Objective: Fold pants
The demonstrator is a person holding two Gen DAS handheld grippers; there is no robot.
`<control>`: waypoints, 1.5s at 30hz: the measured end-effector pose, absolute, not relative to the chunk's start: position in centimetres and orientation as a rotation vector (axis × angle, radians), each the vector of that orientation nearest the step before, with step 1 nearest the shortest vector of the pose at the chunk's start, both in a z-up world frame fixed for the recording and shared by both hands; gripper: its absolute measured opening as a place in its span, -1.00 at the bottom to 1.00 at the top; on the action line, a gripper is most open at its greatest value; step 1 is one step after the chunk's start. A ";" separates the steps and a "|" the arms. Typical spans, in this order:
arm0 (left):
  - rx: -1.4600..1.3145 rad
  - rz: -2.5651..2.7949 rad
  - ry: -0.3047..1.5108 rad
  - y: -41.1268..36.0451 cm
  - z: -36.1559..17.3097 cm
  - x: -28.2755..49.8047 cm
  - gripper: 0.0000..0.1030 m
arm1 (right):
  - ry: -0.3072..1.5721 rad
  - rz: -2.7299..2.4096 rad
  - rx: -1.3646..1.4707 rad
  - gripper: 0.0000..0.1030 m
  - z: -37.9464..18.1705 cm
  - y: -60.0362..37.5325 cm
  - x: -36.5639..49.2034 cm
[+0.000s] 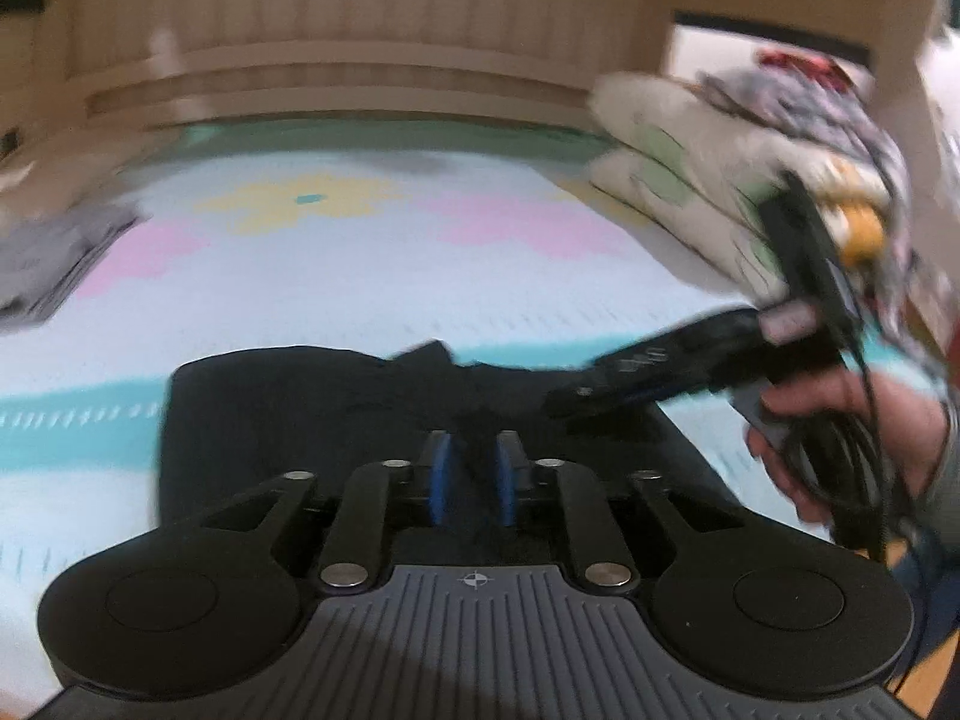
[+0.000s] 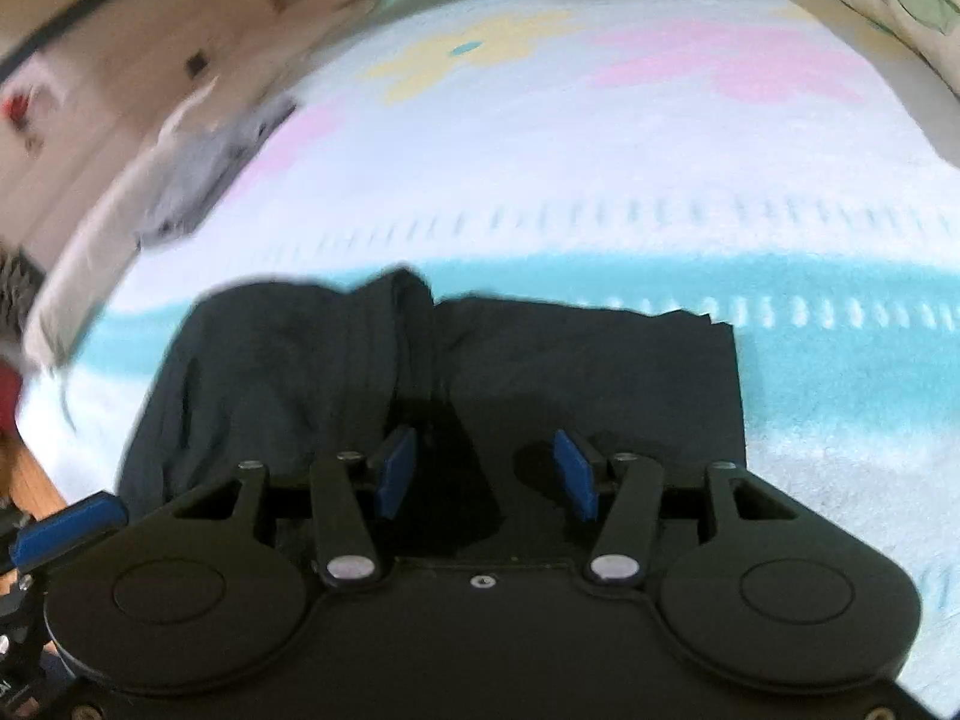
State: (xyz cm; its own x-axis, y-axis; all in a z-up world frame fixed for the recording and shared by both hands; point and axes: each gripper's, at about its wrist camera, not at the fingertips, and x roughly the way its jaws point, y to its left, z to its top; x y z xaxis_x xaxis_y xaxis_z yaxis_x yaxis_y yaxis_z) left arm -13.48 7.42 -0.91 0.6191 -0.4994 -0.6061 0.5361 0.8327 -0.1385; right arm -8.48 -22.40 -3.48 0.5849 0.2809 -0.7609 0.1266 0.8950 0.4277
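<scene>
The dark navy pants (image 1: pixel 288 420) lie folded in a block on the bed, near its front edge; they also show in the right wrist view (image 2: pixel 540 360). My left gripper (image 1: pixel 474 480) has its blue pads close together, pinching a fold of the pants. My right gripper (image 2: pixel 486 474) is open above the pants, its blue pads (image 2: pixel 576 474) wide apart with nothing between them. The right gripper also shows in the left wrist view (image 1: pixel 690 360), held by a hand at the right.
The bed cover (image 1: pixel 360 276) is pale blue with pink and yellow patches and a teal stripe. A folded grey garment (image 1: pixel 48 264) lies at the left. Cream pillows (image 1: pixel 678 180) and a patterned cloth pile (image 1: pixel 840 108) sit at the right. A wooden headboard (image 1: pixel 360 30) stands behind.
</scene>
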 end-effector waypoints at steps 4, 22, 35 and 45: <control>-0.036 -0.362 0.794 9.7 -2.2 -9.5 -0.59 | 0.927 0.162 0.574 0.42 -4.3 -21.8 -7.3; -0.125 -0.185 1.047 12.9 -8.2 -4.8 -0.58 | 1.052 0.268 0.572 -0.34 -7.4 -17.8 -4.9; -0.007 -0.009 1.071 12.5 -5.4 -6.4 -0.58 | 0.977 0.286 0.437 -0.46 -3.5 -15.6 -6.7; 0.095 -0.002 1.048 12.2 -1.4 -6.0 -0.57 | 0.952 0.291 0.410 -0.46 -2.3 -15.0 -7.3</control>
